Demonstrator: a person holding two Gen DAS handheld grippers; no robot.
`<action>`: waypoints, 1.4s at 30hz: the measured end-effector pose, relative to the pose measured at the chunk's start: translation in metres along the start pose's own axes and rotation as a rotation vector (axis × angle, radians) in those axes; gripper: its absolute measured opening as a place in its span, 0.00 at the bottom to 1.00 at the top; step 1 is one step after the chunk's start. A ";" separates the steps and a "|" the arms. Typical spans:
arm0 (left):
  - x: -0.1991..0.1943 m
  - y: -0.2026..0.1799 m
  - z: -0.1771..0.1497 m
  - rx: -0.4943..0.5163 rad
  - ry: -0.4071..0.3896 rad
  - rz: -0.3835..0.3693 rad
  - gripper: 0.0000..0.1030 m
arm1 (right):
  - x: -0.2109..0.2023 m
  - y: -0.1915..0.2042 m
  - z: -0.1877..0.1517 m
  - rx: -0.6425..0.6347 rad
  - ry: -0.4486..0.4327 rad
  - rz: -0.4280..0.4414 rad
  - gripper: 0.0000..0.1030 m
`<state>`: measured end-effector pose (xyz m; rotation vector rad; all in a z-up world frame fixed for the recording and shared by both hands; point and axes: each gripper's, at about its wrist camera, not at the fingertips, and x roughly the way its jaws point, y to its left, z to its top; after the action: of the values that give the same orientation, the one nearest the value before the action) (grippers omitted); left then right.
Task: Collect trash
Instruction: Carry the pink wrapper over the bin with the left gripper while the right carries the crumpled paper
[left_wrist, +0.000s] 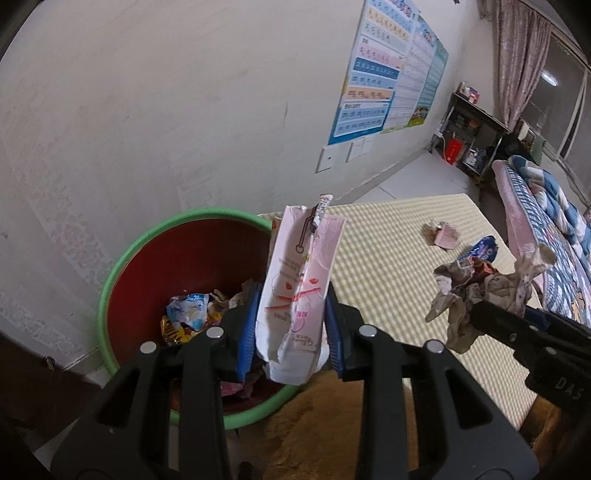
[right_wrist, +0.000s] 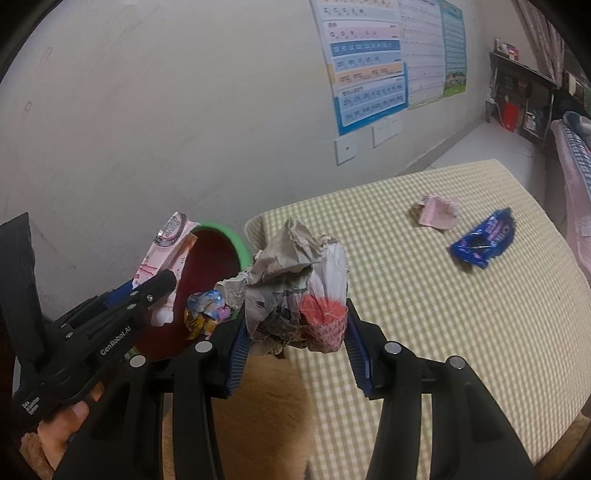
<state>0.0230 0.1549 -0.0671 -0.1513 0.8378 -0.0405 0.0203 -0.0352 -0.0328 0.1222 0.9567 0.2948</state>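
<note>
My left gripper (left_wrist: 291, 325) is shut on a flattened pink and white carton (left_wrist: 299, 288), held upright over the near rim of a red bin with a green rim (left_wrist: 147, 236). Several wrappers (left_wrist: 188, 317) lie in the bin's bottom. My right gripper (right_wrist: 295, 332) is shut on a wad of crumpled paper with a red wrapper (right_wrist: 295, 288), above the table's left edge beside the bin (right_wrist: 218, 251). From the right wrist view the left gripper (right_wrist: 162, 284) and its carton (right_wrist: 162, 258) show at left. The wad (left_wrist: 480, 291) hangs at right in the left wrist view.
A table with a yellow checked cloth (right_wrist: 424, 314) carries a crumpled pink wrapper (right_wrist: 436, 212) and a blue Oreo wrapper (right_wrist: 482, 242). The bin stands against a white wall with posters (left_wrist: 384, 70). A bed (left_wrist: 546, 229) and a dark shelf (left_wrist: 469, 133) lie beyond the table.
</note>
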 end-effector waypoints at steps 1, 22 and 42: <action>0.001 0.002 0.000 -0.003 0.001 0.003 0.29 | 0.002 0.002 0.000 -0.002 0.005 0.006 0.45; 0.013 0.030 -0.005 -0.040 0.028 0.048 0.29 | 0.029 0.030 0.001 -0.059 0.042 0.030 0.45; 0.024 0.045 -0.007 -0.063 0.053 0.074 0.29 | 0.053 0.040 0.002 -0.061 0.091 0.050 0.45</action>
<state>0.0329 0.1964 -0.0961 -0.1793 0.8975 0.0514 0.0427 0.0193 -0.0633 0.0776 1.0345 0.3779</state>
